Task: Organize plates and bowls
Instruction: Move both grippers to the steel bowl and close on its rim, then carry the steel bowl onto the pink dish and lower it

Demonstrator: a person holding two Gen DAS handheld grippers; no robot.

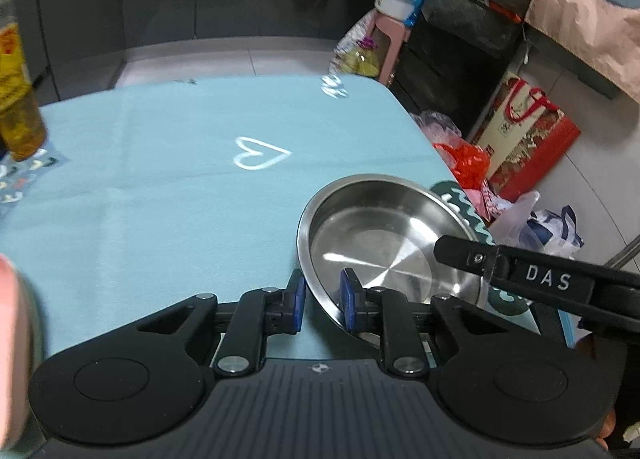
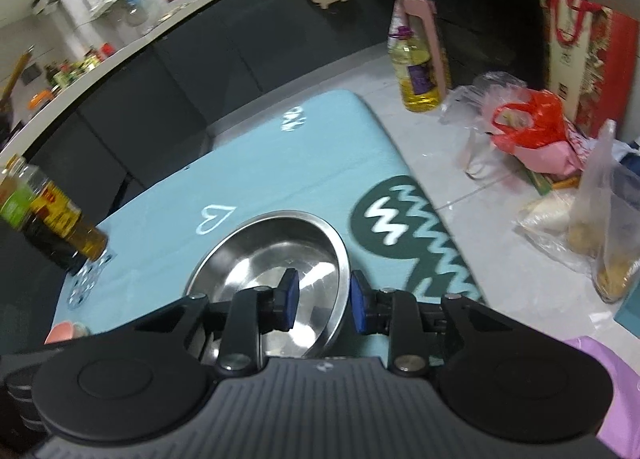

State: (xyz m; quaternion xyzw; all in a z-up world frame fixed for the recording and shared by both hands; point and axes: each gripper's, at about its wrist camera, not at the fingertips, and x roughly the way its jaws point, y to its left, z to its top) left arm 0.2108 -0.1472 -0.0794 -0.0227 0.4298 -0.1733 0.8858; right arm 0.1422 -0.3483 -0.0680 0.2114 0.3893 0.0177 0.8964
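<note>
Left gripper: spread, straddling the steel plate's near-left rim, not pinching.
Right gripper: spread, astride its right rim.
Steel plate: on the blue table, near right.
Progress: just beginning, I think; nothing stacked.

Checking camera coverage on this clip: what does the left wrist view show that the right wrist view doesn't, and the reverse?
Only the left wrist view shows the left gripper, open, its jaws straddling the steel plate's near rim, and the right gripper's finger reaching over the plate from the right.

Only the right wrist view shows the right gripper, open astride the plate's right rim, the kitchen counter, and a purple cloth.

Both show the plate, the blue tablecloth with its white heart, the oil bottles and the red gift bag.
</note>
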